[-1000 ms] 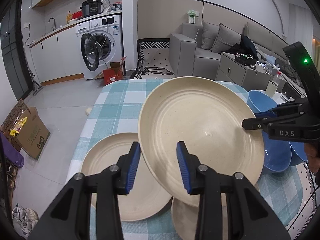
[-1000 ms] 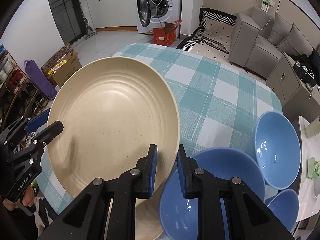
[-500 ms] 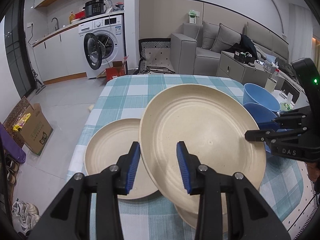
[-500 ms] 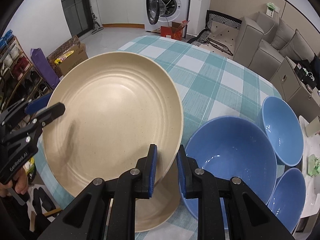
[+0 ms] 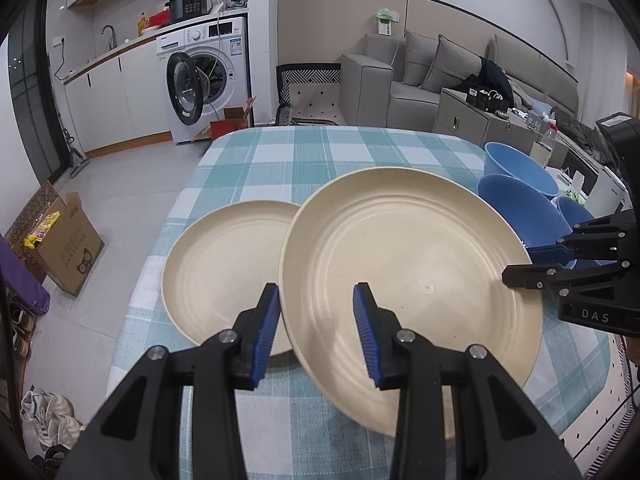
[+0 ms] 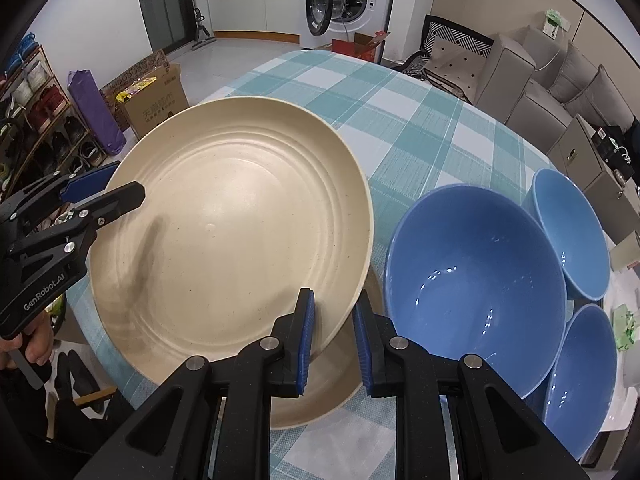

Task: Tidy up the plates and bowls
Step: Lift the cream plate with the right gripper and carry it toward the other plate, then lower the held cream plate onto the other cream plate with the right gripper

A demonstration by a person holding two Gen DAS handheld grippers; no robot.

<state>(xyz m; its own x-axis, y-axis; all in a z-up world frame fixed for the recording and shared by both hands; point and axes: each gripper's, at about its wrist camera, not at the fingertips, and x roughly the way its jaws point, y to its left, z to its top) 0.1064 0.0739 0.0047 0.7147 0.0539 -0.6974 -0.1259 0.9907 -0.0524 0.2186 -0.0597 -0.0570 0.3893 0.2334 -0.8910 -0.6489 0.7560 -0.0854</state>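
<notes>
Cream plate (image 5: 408,280) was held at opposite rims by both grippers.
Left gripper (image 5: 316,332) jaws stood wide around its rim; right gripper (image 6: 332,336) jaws were narrowed onto it, centre frame.

Lower plate (image 6: 320,392): mostly covered by the held plate (image 6: 232,248). Small bowl (image 6: 584,380): cut off at right edge. Box (image 5: 68,248) print: too small to read. Shoes (image 5: 44,420): partly cut off.

Even indoor light, fisheye-warped, dark-vignetted edges
</notes>
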